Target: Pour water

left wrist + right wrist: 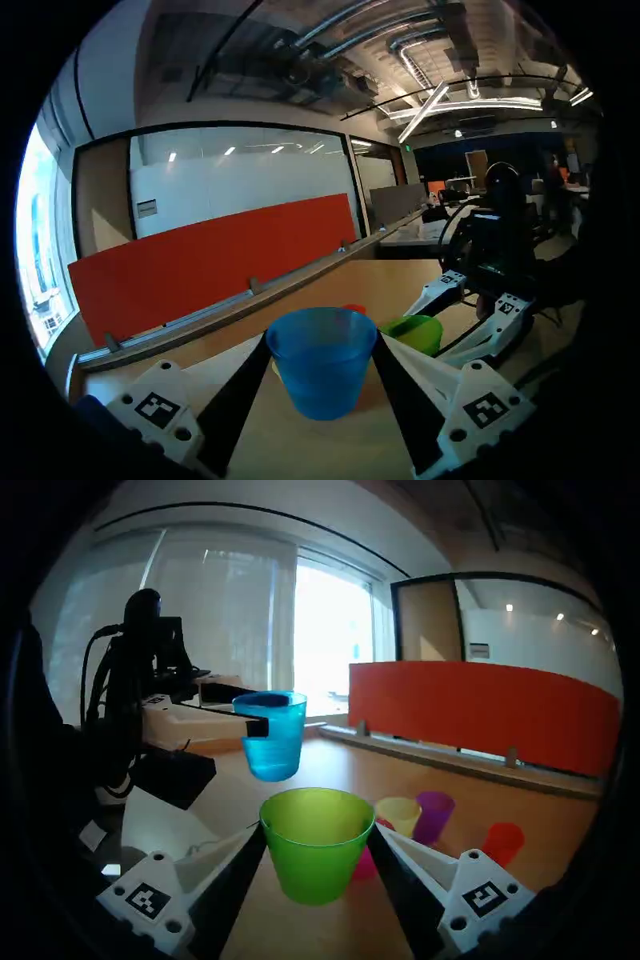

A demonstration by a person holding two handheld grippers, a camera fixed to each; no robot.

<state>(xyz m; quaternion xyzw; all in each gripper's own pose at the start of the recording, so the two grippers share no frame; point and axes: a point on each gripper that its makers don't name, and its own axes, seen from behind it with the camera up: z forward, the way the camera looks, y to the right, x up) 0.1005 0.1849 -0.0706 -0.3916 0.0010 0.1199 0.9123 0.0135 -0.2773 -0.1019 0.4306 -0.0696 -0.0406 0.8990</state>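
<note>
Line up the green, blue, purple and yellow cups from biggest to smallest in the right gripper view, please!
1. green cup, though it is nearest the camera, which makes it look bigger.
2. blue cup.
3. purple cup and yellow cup look about alike; the yellow is partly hidden, so no ranking.

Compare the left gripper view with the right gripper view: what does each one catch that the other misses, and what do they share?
Left gripper view: ceiling pipes and strip lights overhead. Right gripper view: a purple cup standing on the table. Shared: the blue cup held in the left gripper, the green cup between the right gripper fingers, and the red partition.
</note>
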